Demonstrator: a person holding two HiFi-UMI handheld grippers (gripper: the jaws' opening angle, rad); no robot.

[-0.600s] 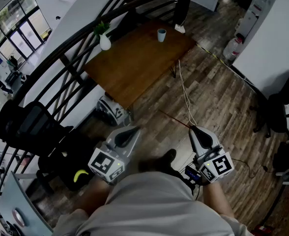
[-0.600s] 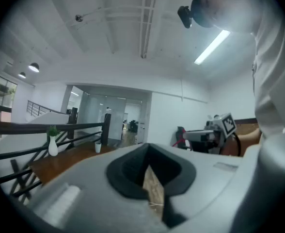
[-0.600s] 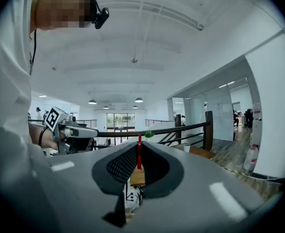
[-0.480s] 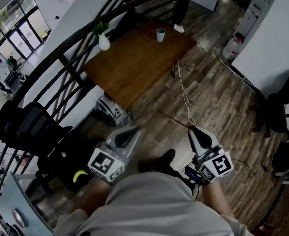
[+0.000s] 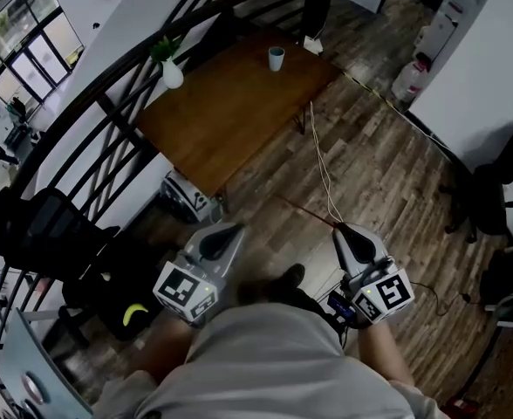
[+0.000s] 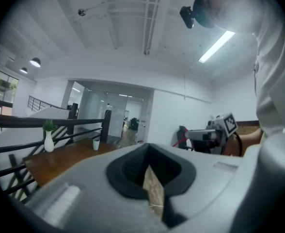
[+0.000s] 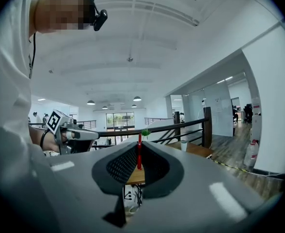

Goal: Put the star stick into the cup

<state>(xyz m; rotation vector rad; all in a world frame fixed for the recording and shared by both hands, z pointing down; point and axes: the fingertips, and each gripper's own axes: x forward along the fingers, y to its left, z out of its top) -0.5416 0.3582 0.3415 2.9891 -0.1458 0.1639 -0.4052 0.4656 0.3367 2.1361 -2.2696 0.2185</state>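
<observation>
A pale blue cup (image 5: pixel 276 58) stands at the far end of the brown wooden table (image 5: pixel 222 112), well ahead of both grippers. It also shows small in the left gripper view as the cup (image 6: pixel 96 144) and in the right gripper view as the cup (image 7: pixel 183 145). My right gripper (image 5: pixel 342 230) is shut on a thin red stick (image 5: pixel 304 209) that pokes forward over the floor. The stick (image 7: pixel 139 152) stands upright between the jaws, and its star end is not visible. My left gripper (image 5: pixel 230 231) is shut and holds nothing.
A white vase with a green plant (image 5: pixel 171 72) stands on the table's left edge. A dark railing (image 5: pixel 108 85) runs along the left. A white cable (image 5: pixel 322 164) trails over the wood floor. A white device (image 5: pixel 184 201) sits under the table, and a black chair (image 5: pixel 47 234) stands at the left.
In the head view the table, cup and vase have slid slightly up and left. Both grippers keep nearly the same place, and the right one still grips the stick.
</observation>
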